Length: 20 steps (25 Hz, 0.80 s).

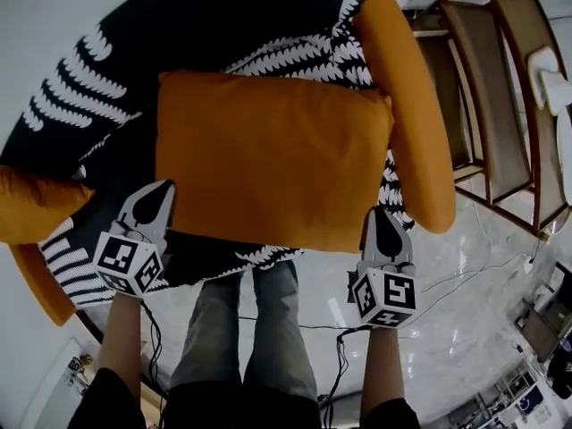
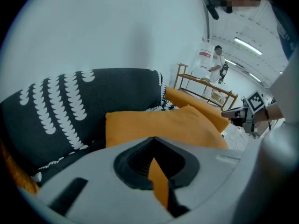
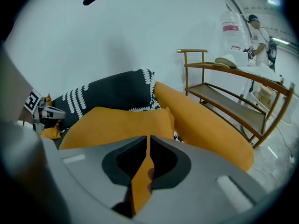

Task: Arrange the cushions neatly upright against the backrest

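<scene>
Sofa (image 1: 223, 25): fills the upper half of the head view. It has a dark backrest (image 1: 179, 16) with a white leaf print and a fat orange armrest (image 1: 416, 114) down the right.
Cushion (image 1: 268, 159): the big orange one at mid-frame, spread over the seat in front of the backrest and not yet stood against it.
Handling: it looks light, soft and floppy. The cloth pinches easily, but the middle will likely sag, so the two near corners are the sensible holds.
Small cushion (image 1: 31, 204): orange, slumped at the left edge of the frame.
Left gripper (image 1: 161, 195): lower left, clamped on a fold of the big cushion's near-left corner.
Right gripper (image 1: 382, 222): lower right, jaws down to a slit with cloth from the near-right corner pinched between them.
</scene>
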Tool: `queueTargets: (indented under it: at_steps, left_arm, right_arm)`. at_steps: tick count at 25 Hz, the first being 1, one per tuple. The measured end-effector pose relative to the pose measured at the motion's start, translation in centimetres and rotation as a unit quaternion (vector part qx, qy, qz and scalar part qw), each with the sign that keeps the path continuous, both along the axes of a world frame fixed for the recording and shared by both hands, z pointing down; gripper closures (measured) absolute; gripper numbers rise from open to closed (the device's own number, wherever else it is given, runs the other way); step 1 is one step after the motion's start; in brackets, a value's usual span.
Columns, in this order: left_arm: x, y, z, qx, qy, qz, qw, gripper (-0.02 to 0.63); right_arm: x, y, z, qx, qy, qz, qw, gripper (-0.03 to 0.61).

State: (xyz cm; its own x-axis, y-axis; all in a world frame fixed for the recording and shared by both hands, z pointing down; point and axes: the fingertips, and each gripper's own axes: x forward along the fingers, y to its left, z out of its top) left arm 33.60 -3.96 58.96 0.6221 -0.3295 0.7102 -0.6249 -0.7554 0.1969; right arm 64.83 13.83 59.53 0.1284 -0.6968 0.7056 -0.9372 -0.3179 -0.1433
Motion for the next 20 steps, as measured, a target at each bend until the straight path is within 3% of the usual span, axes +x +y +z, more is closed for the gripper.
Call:
queueTargets:
  at_steps: [7, 13, 20]
  left_arm:
    - [-1.2, 0.0, 2.8, -0.005, -0.019, -0.022, 0.9996, 0.578]
    - [0.9, -2.1, 5.1, -0.007, -0.026, -0.022, 0.9994, 0.441]
    - [-0.3, -3.2, 7.7, -0.025, -0.049, -0.055, 0.997, 0.332]
  right_arm:
    - [-0.1, -0.1, 3.0, -0.017, -0.015, -0.007, 1.0, 0.504]
    - [1.4, -0.6, 6.0, -0.035, -0.033, -0.015, 0.999, 0.411]
    - [2.0, -0.7, 8.4, -0.058, -0.049, -0.014, 0.997, 0.318]
